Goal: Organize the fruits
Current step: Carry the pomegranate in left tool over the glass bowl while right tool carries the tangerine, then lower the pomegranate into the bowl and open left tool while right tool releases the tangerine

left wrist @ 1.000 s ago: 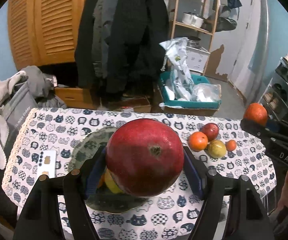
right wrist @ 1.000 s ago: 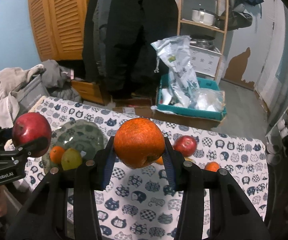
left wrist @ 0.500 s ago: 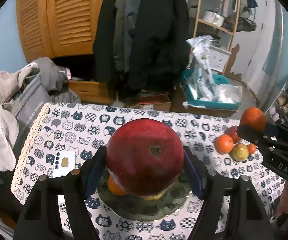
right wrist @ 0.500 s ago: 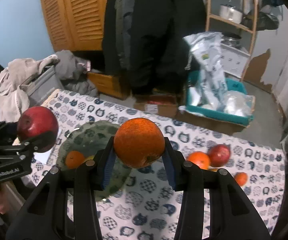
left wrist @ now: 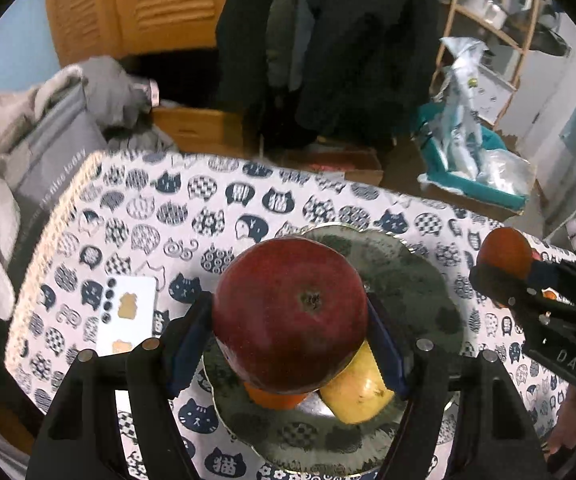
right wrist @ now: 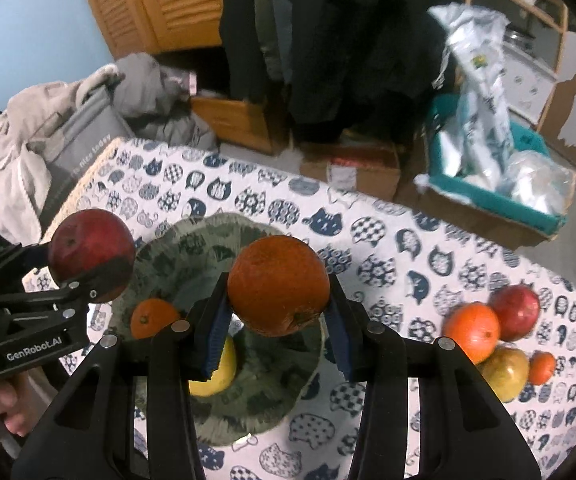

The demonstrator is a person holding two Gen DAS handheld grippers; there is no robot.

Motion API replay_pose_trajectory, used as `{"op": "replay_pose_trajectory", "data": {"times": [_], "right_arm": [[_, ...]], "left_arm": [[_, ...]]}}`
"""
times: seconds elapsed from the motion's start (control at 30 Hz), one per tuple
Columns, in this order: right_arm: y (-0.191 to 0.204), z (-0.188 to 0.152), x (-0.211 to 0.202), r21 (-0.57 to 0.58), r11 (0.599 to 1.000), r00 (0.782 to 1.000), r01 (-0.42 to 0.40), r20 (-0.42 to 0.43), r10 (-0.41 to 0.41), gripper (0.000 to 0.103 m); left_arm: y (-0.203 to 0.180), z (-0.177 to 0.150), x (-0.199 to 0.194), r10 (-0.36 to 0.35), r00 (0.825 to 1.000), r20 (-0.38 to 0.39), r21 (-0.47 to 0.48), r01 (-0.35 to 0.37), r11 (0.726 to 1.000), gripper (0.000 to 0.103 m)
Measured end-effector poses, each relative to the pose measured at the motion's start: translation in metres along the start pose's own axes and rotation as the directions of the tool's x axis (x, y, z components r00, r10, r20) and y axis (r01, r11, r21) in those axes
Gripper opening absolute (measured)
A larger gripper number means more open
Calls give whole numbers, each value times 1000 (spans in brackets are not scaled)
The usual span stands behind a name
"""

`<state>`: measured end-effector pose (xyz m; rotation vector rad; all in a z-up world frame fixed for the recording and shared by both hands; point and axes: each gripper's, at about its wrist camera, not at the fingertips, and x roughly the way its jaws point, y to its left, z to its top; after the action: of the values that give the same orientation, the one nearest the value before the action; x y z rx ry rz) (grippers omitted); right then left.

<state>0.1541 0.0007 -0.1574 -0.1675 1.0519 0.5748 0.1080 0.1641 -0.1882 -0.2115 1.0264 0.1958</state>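
Plate: we saw the green plate [right wrist: 191, 240] on the cat-print counter [right wrist: 408, 240] already holding a small orange [right wrist: 152, 318] and a yellow fruit [right wrist: 217, 372], so we judged it the collecting spot.
Loose fruit: four pieces [right wrist: 496, 340] sat clustered on the counter, well apart from the plate, not yet gathered.
Left gripper [left wrist: 291, 320]: its jaws were spread moderately and pinched a large red fruit [left wrist: 291, 316], probably a pomegranate, held above the plate.
Right gripper [right wrist: 277, 292]: its jaws were drawn close and clamped an orange [right wrist: 277, 286] above the plate's middle.
Why held so: we judged both fruits were carried over the plate for setting down.
Phone [left wrist: 127, 316]: it lay beside the plate.
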Motion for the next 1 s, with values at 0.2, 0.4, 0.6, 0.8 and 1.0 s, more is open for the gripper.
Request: {"op": "replay_pose_trajectory", "data": {"times": [0.2,0.4,0.6,0.8,1.0], "right_arm": [[3,-2,37,-10,1000,998,-22,-64,21,43],[1,-5,63,-7,999,994,-32,-108,31,43],[-2,-9,75,0,1000,991,-27,-129,27,43],[-8,-10,79,7,1000,991,-26,-133,27,44],[-10,-12,85,19,999,990,-28,-138,30,44]], "left_arm": [[8,-4,33,-7,997,-71,-39,4,999,75],[8,-2,54,-15,994,-107,-44,10,999,75],[7,-1,77,-22,988,-153,-54,14,998,75],[2,1,89,-29,984,-178,-54,19,998,75],[5,1,99,-38,979,-200,-64,26,998,75]]}}
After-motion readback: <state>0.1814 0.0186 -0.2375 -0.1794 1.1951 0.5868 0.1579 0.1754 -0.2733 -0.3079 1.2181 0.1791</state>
